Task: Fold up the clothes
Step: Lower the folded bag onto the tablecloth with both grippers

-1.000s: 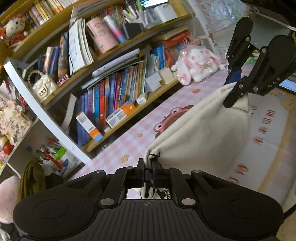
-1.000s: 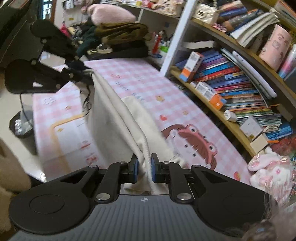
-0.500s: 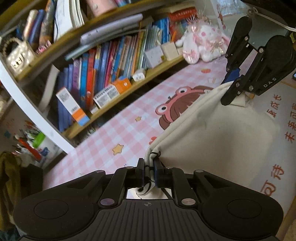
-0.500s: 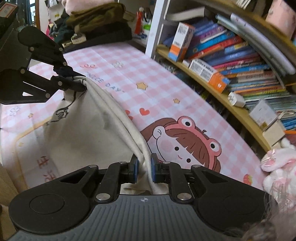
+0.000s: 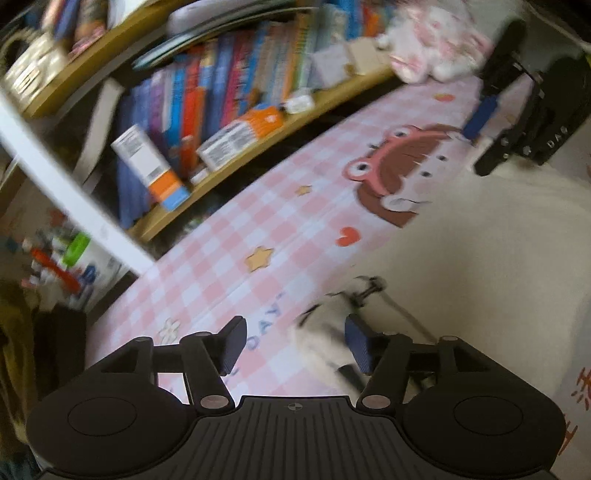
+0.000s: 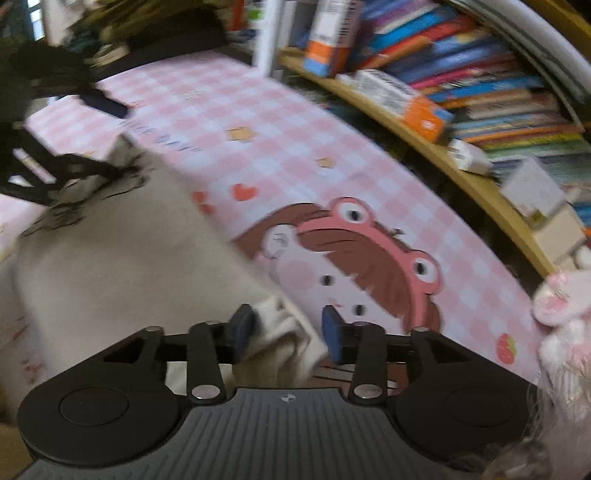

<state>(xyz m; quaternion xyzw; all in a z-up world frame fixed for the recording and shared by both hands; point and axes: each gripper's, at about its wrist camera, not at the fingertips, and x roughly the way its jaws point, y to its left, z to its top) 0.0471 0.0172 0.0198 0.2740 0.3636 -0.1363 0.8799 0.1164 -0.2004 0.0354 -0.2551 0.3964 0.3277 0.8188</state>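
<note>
A cream garment (image 5: 480,266) lies flat on the pink checked mat (image 5: 236,280); it also shows in the right wrist view (image 6: 122,266). My left gripper (image 5: 293,345) is open, with a printed corner of the garment between its blue pads (image 5: 357,347), loose. My right gripper (image 6: 286,334) is open, with a bunched corner of the garment between its pads (image 6: 242,330). The right gripper shows far right in the left wrist view (image 5: 484,122). The left gripper shows far left in the right wrist view (image 6: 85,136).
A wooden bookshelf (image 5: 258,136) full of books runs along the mat's far edge. A pink plush toy (image 5: 436,44) sits at the shelf's end. A frog-hat girl print (image 6: 354,258) is on the mat. Dark clothes pile (image 6: 147,33) lies beyond the mat's end.
Both grippers lowered the garment onto the mat and opened, letting go of its corners. The garment now lies flat instead of hanging between them.
</note>
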